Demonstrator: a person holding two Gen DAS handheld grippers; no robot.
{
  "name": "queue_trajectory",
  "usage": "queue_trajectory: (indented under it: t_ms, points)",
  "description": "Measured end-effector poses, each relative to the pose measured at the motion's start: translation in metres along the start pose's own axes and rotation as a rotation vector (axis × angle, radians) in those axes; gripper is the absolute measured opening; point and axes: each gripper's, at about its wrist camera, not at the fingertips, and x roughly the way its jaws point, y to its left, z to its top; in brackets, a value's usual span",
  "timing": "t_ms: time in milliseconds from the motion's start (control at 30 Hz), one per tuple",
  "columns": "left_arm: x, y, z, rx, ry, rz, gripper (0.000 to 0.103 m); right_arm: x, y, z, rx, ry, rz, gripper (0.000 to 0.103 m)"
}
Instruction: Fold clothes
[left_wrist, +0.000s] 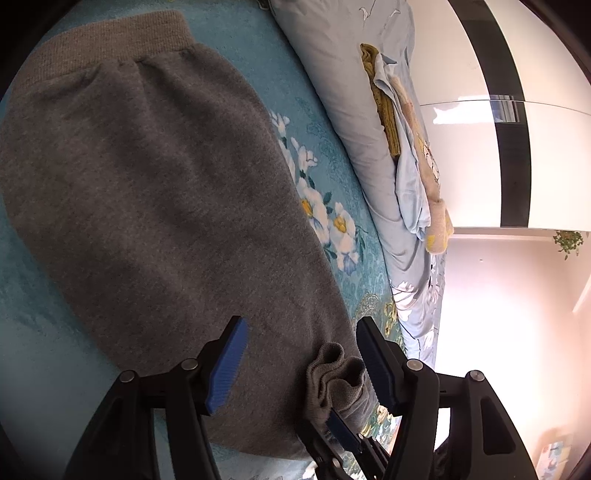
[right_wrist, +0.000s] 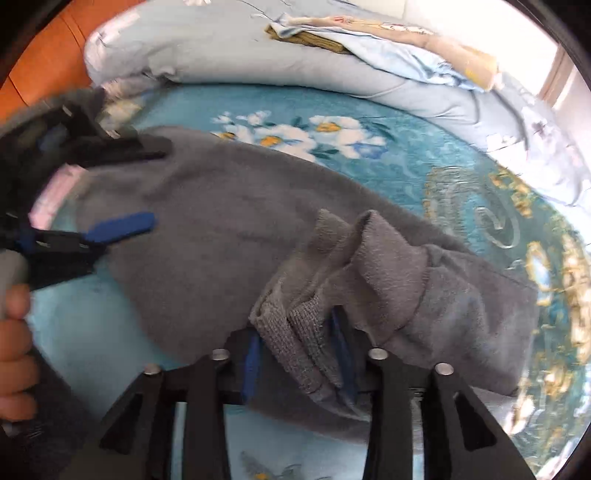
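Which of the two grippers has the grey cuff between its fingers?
The right gripper: the ribbed cuff lies between its blue pads. The left gripper stands open over flat grey cloth.

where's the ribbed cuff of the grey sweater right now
In the right wrist view the cuff sits low at centre, bunched between the right gripper's blue fingers, on top of the grey sweater.

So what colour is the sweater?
Grey sweater, with a ribbed hem; clearest in the left wrist view.

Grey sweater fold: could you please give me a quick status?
Left gripper open above grey sweater. Right gripper loosening, ribbed cuff between its fingers. Nothing in the way.
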Motion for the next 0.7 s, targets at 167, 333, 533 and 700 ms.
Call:
queue_trajectory:
  t_ms: [167,333,533,700]
  points:
    - [0.006,-0.009,-0.002,0.056,0.022,0.014,0.066,-0.025,-0.006,-0.003,-0.052,-0.049,0.053,0.044]
    - [0.019,-0.029,-0.009,0.143,0.074,-0.04,0.066,-0.054,-0.06,-0.007,0.078,-0.108,0.013,0.045]
    - [0.043,-0.076,-0.035,0.409,0.21,-0.067,0.066,-0.056,-0.14,-0.03,0.358,-0.067,-0.038,0.046]
    - [0.07,-0.078,-0.064,0.537,0.301,0.043,0.066,-0.058,-0.162,-0.048,0.446,-0.077,-0.024,0.046]
